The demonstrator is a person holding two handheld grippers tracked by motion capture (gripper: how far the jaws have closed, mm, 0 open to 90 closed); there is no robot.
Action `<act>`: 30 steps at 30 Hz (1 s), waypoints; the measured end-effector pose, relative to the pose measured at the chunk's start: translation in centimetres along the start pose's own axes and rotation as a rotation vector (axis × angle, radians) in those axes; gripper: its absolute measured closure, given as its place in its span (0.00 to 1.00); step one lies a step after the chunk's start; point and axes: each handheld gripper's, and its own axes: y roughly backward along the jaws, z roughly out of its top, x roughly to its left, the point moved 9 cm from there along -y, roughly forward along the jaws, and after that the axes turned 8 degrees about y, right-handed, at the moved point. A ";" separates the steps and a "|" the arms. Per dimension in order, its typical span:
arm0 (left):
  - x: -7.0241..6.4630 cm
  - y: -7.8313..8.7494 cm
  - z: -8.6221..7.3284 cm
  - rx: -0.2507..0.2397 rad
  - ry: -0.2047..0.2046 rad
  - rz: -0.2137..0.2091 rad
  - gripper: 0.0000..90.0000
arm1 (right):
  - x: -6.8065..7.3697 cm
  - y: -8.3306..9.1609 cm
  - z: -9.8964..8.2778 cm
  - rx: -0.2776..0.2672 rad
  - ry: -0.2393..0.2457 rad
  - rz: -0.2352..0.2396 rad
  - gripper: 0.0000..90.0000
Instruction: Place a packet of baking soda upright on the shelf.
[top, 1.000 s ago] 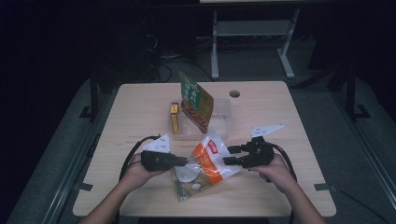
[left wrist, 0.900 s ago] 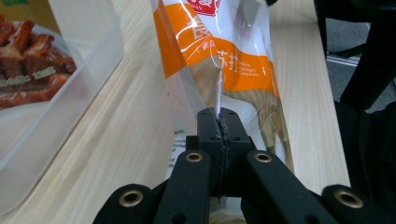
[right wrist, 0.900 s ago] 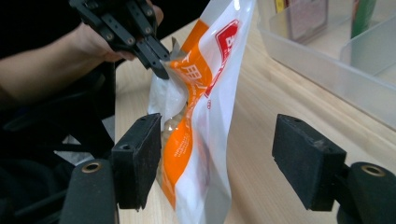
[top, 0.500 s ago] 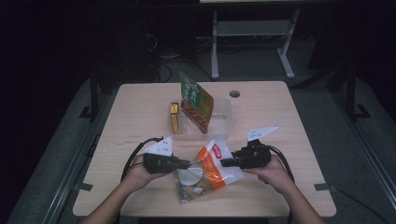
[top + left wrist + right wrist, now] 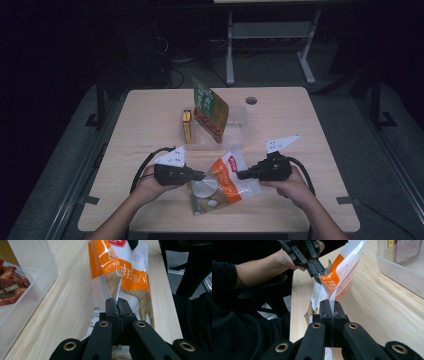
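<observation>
My left fingers (image 5: 117, 305) pinched one side of the orange snack bag (image 5: 227, 180) and my right fingers (image 5: 331, 307) had just been closing, now pinching the other side, bag stretched between them above the surface (image 5: 310, 120).

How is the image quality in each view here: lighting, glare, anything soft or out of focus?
High view: table evenly lit, surroundings nearly black, picture slightly soft. Left gripper view: orange bag sharp, glare on its film, clear container at the edge blurred. Right gripper view: right gripper sharp, left gripper and container behind softer, sleeve in deep shadow.
</observation>
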 end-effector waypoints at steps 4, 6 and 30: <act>0.9 -0.2 -0.4 0.008 0.017 0.040 0.92 | 0.3 0.1 0.6 -0.037 -0.002 0.025 1.00; 1.1 -0.2 -0.5 0.006 0.024 0.055 0.80 | 0.6 0.1 0.8 -0.036 0.011 0.022 1.00; 2.0 0.4 -2.7 0.040 0.096 0.106 0.26 | 1.2 3.0 5.0 -0.118 0.101 -0.046 1.00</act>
